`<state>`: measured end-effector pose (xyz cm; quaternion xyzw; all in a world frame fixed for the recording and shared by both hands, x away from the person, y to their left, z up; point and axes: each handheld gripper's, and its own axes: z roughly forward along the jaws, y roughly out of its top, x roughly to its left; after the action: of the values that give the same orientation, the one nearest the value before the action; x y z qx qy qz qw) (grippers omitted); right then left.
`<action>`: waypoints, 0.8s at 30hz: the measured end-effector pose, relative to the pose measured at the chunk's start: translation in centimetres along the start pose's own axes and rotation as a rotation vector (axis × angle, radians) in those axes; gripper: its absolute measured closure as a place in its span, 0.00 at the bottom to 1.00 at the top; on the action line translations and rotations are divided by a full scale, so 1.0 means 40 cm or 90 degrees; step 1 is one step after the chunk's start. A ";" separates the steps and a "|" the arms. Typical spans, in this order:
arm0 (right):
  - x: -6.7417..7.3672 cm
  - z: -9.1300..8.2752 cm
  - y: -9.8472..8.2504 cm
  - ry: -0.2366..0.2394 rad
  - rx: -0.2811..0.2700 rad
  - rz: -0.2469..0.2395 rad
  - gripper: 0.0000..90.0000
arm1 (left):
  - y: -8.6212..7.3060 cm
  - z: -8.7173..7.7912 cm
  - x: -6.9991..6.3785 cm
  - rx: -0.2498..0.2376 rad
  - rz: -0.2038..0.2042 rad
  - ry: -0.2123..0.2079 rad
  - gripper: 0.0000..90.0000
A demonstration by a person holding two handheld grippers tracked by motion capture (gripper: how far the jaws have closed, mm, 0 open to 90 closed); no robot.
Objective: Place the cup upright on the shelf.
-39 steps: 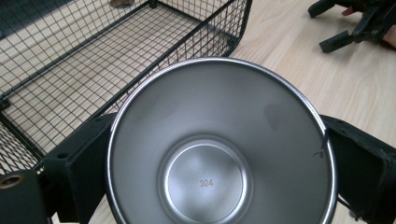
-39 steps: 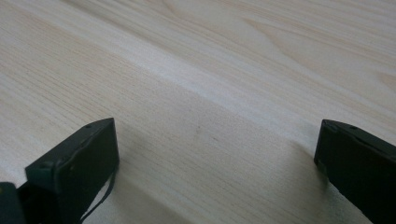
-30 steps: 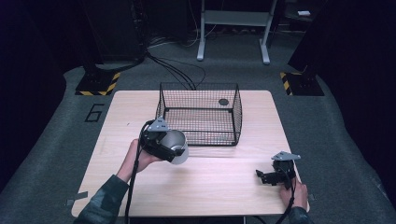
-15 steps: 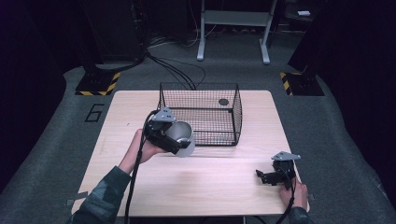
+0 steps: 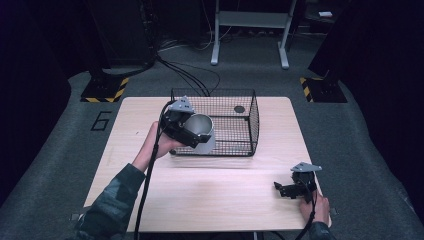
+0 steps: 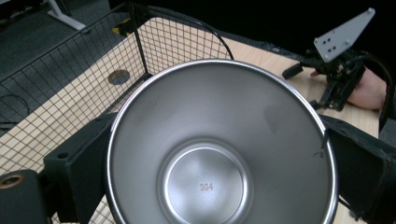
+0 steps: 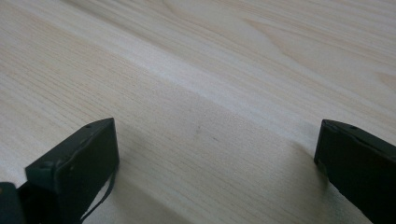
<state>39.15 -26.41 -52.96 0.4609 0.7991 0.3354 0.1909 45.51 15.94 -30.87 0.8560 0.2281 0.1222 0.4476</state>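
Steel cup (image 5: 201,131) clamped in left gripper (image 5: 192,134), tilted at wire basket's (image 5: 252,125) near-left corner; right gripper (image 5: 286,189) resting on table (image 5: 215,195), jaws spread, holding nothing.

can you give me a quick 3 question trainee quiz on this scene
1. True or false: the left gripper holds the steel cup between its jaws.
2. What lies inside the wire basket? A) a small dark disc B) a spoon C) a towel
3. Fill in: the right gripper sits low over the wooden ____ with its jaws apart.

Key
1. True
2. A, the small dark disc
3. table
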 end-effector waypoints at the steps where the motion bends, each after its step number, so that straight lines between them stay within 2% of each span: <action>1: 0.000 0.000 0.000 0.000 0.000 0.000 0.00 | 0.007 0.003 0.004 -0.001 -0.002 0.000 0.07; 7: 0.000 0.000 0.000 0.000 0.000 0.000 0.00 | 0.044 0.018 0.025 -0.002 0.001 0.011 0.07; 9: 0.000 0.000 0.000 0.000 0.000 0.000 0.00 | 0.057 0.024 0.032 0.001 0.011 0.011 0.07; 18: 0.000 0.000 0.000 0.000 0.000 0.000 0.00 | 0.094 0.061 0.052 0.004 0.014 0.018 0.07; 24: 0.000 0.000 0.000 0.000 0.000 -0.001 0.00 | 0.118 0.102 0.069 0.011 0.018 0.023 0.07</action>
<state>39.17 -26.42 -52.96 0.4603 0.7996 0.3352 0.1907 50.90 12.08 -29.32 0.8605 0.2249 0.1419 0.4345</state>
